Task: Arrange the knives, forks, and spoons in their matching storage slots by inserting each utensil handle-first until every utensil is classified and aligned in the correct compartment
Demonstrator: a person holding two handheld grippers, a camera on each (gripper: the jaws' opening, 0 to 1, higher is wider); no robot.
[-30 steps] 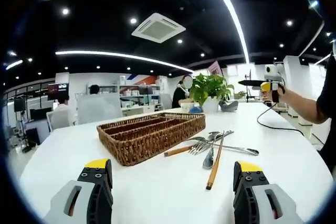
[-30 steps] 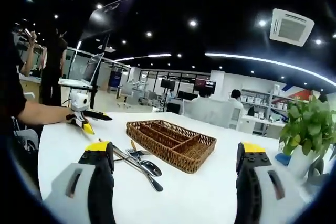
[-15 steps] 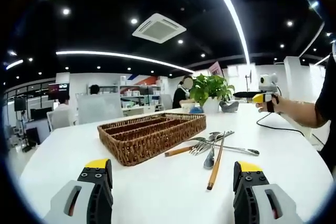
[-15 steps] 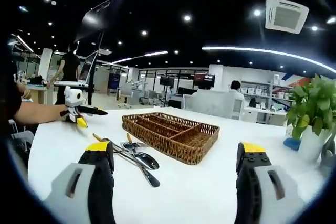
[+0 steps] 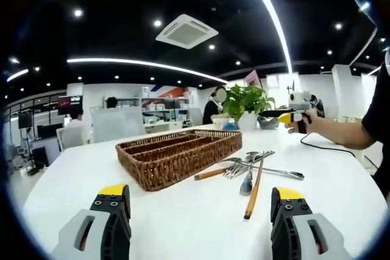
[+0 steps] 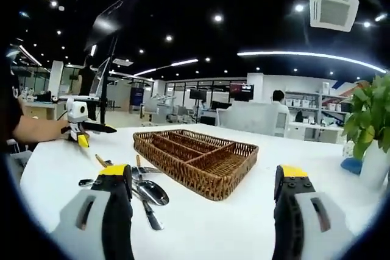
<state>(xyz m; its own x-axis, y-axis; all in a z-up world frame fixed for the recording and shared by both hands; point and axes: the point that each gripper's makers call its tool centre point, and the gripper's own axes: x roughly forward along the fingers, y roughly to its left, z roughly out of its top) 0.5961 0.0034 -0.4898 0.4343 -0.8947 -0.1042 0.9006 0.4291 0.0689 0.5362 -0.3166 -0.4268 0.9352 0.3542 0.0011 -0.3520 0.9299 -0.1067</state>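
Both sets of fingers wide open, nothing held: left gripper (image 5: 195, 211), right gripper (image 6: 204, 202). Wicker tray (image 5: 177, 156) sits mid-frame on the white bench (image 5: 183, 223), utensil pile (image 5: 253, 172) just right of it, maybe touching

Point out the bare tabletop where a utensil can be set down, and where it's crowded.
Bare white table lies between the open left gripper and the wicker tray, and right of the tray in the right gripper view. Crowded: the utensil pile beside the tray.

grey tongs (image 5: 200, 217), yellow tips, black inner pads; black sleeve (image 5: 379, 109).
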